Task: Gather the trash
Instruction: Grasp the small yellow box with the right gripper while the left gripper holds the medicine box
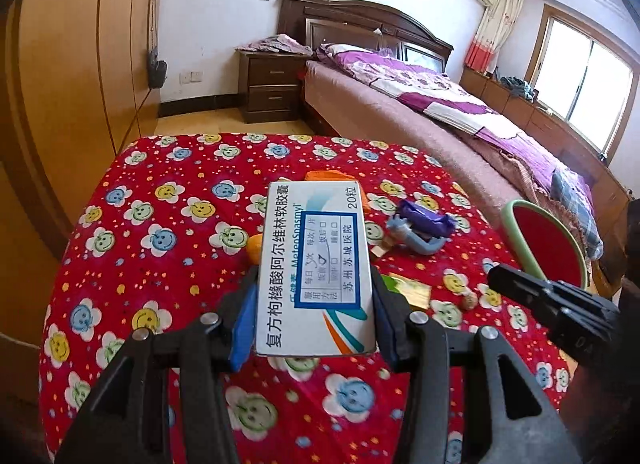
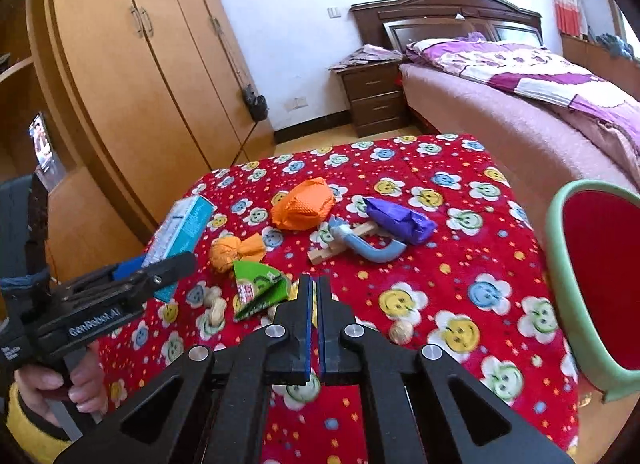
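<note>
My left gripper [image 1: 314, 284] is shut on a white and blue medicine box [image 1: 316, 264] and holds it above the red flowered tablecloth [image 1: 160, 223]; the box also shows in the right wrist view [image 2: 180, 232]. My right gripper [image 2: 315, 284] is shut and empty, low over the cloth. On the cloth lie an orange crumpled wrapper [image 2: 303, 203], a small orange wrapper [image 2: 236, 250], a green packet [image 2: 258, 288], a purple wrapper [image 2: 400, 219], a blue hook with a wooden piece [image 2: 360, 244] and peanut shells [image 2: 216, 308]. A green bin with a red liner [image 2: 592, 284] stands at the right edge.
A bed [image 2: 520, 103] with a purple quilt lies behind the table on the right. A dark nightstand [image 2: 372, 95] and a wooden wardrobe [image 2: 120, 83] stand at the back and left. A nut [image 2: 401, 331] lies close to my right gripper.
</note>
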`<state>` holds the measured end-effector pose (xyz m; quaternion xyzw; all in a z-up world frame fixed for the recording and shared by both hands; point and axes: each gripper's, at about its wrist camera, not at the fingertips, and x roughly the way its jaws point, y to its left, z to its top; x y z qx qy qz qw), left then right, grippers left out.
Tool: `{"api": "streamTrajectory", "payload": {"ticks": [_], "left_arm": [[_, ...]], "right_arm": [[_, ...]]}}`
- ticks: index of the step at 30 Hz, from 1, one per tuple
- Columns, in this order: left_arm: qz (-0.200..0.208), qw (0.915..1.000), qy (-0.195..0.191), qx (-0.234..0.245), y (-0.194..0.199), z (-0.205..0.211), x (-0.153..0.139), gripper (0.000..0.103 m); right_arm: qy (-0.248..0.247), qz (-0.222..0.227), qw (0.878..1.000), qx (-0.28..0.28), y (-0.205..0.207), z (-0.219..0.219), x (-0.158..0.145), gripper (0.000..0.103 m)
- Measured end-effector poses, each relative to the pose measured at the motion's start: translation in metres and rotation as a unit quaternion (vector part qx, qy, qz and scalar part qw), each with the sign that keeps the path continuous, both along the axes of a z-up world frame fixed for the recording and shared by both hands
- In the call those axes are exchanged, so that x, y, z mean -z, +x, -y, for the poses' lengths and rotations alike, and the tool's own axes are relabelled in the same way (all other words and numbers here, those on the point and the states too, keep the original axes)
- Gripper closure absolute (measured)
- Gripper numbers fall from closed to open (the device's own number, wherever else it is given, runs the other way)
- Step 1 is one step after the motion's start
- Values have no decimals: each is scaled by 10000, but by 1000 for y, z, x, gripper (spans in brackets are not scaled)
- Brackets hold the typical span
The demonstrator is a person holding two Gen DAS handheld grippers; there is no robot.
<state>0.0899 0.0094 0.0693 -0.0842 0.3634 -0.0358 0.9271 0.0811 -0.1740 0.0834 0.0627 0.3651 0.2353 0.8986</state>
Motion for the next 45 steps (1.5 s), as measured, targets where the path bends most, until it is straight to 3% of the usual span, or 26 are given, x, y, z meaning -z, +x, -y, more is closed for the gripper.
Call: {"api": "streamTrajectory", "payload": {"ticks": [3,11,18,26,28,37,45], "left_arm": [[37,10000,-2,-14,-5,5,-4,53],[145,9998,29,-158,-8,4,4,53],[59,9997,-206,-140,-11,5,19,53],[174,9997,-123,-84,-21,6,17,53],[266,9996,-56,-48,-21,6,14,53],[327,9979,-321,453,-10,5,9,53],[243,9941,-459,956,1,13,8,53]], "right_arm": [[-207,19,9995,-222,-3,-3,3,96],[-784,-77,9952,-588,16,-22,29,59],[-1235,-208,9888,-809,30,-42,54,58],[-1101,-344,9901,-805,39,-52,66,59],[-1121,-326,9899,-799,41,-52,66,71],[-767,-256,9967,-24,37,-25,51,72],[-666,-118,9934,932,13,10,27,72]]}}
